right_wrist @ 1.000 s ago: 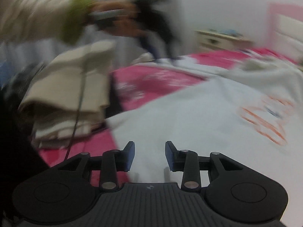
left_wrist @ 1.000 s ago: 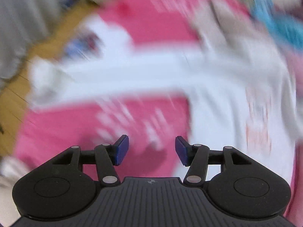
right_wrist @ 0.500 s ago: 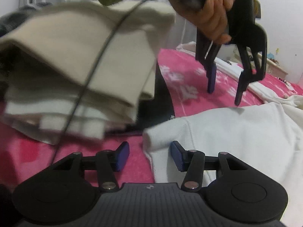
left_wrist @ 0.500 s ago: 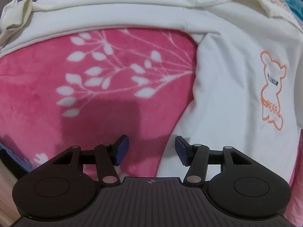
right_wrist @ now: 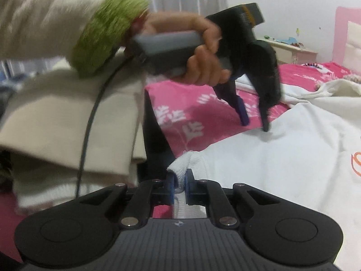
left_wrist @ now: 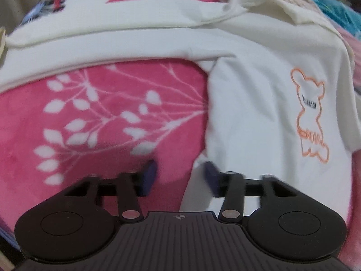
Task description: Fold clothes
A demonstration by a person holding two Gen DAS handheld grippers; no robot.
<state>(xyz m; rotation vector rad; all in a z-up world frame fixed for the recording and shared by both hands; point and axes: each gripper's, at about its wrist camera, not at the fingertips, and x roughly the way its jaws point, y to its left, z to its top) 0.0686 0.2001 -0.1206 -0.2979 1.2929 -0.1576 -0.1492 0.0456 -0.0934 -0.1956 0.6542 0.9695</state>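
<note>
White sweatshirt (left_wrist: 252, 103) with an orange bear outline (left_wrist: 310, 115) printed on the chest is spread flat on a pink blanket (left_wrist: 108, 113) that has a white leaf-and-branch pattern. One long sleeve (left_wrist: 108, 43) stretches out sideways across the blanket, away from the body of the shirt.

Right gripper (right_wrist: 179, 184) is clamped down on the ribbed hem corner (right_wrist: 187, 162) of the sweatshirt, blue pads nearly together with a bunch of white fabric squeezed between them and poking up above the tips.

Left gripper (left_wrist: 179, 176) has its jaws wide apart, nothing in them. It's sitting right at the side edge of the shirt body: one pad over pink blanket, the other over white fabric. In the right wrist view you can see that same left gripper (right_wrist: 255, 122) pointing down, tips at or just touching the cloth edge, held by a hand (right_wrist: 198, 52) coming out of a cream fuzzy sleeve with a green cuff (right_wrist: 106, 31).

Off to the side there's a stack of folded cream clothes (right_wrist: 67, 122). A heap of other garments, beige knit and teal (left_wrist: 336, 11), sits past the collar. A bedside cabinet (right_wrist: 291, 52) stands against the wall further back.
</note>
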